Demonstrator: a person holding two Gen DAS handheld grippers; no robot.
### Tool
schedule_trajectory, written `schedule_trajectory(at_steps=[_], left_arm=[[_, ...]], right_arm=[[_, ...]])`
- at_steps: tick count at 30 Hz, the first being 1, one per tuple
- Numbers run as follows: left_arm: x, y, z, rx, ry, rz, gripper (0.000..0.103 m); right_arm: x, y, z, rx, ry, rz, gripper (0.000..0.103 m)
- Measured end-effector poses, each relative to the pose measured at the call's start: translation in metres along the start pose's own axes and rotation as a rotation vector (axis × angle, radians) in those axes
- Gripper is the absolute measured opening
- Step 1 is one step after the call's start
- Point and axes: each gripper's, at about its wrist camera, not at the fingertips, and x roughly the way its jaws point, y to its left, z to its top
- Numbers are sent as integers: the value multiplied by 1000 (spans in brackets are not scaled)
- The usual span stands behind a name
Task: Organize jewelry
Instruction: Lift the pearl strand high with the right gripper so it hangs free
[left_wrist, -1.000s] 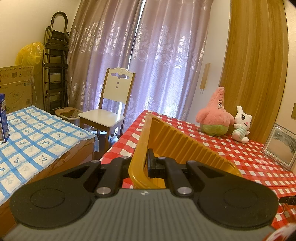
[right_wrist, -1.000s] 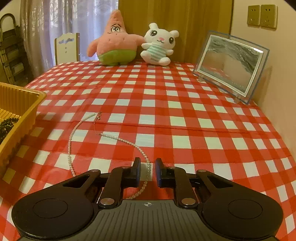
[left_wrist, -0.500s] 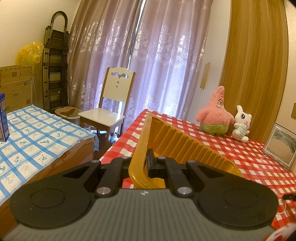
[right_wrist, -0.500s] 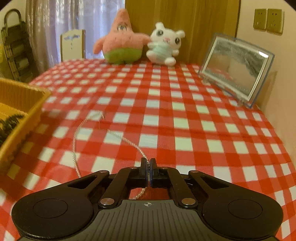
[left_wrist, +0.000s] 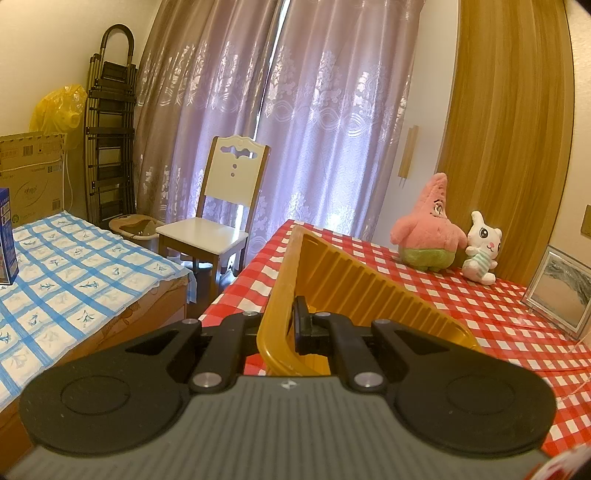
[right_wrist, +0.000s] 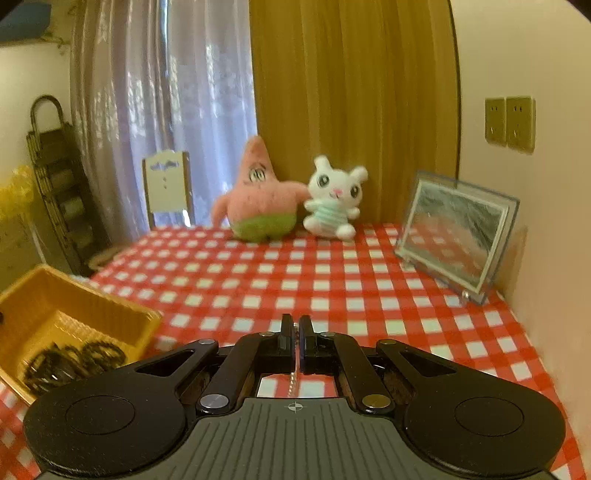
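Right gripper (right_wrist: 295, 328) pinches the pearl necklace (right_wrist: 293, 384), while left gripper (left_wrist: 286, 325) clamps the yellow tray (left_wrist: 347, 280) rim. Dangling pearls could snag the tray's near wall or slip free.

Left wrist view: close over the tray (left_wrist: 332, 280) rim, facing the curtains (left_wrist: 295, 110). Right wrist view: above the table (right_wrist: 332, 273), facing the wall. Shared: tray, plush toys (left_wrist: 428, 236), picture frame (right_wrist: 458, 236).

most of the pearl necklace (right_wrist: 293, 382) hangs hidden behind the right gripper (right_wrist: 295, 332). the dark beads (right_wrist: 70, 363) in the yellow tray (right_wrist: 122, 314) are blurred. the left gripper (left_wrist: 286, 321) body covers the tray's near wall.
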Motion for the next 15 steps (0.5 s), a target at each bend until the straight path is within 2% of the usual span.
schedule_trajectory(at_steps=[15], left_arm=[[0, 0, 0, -1, 0, -1, 6]], right_arm=[[-42, 16, 42, 24, -54, 111, 2]])
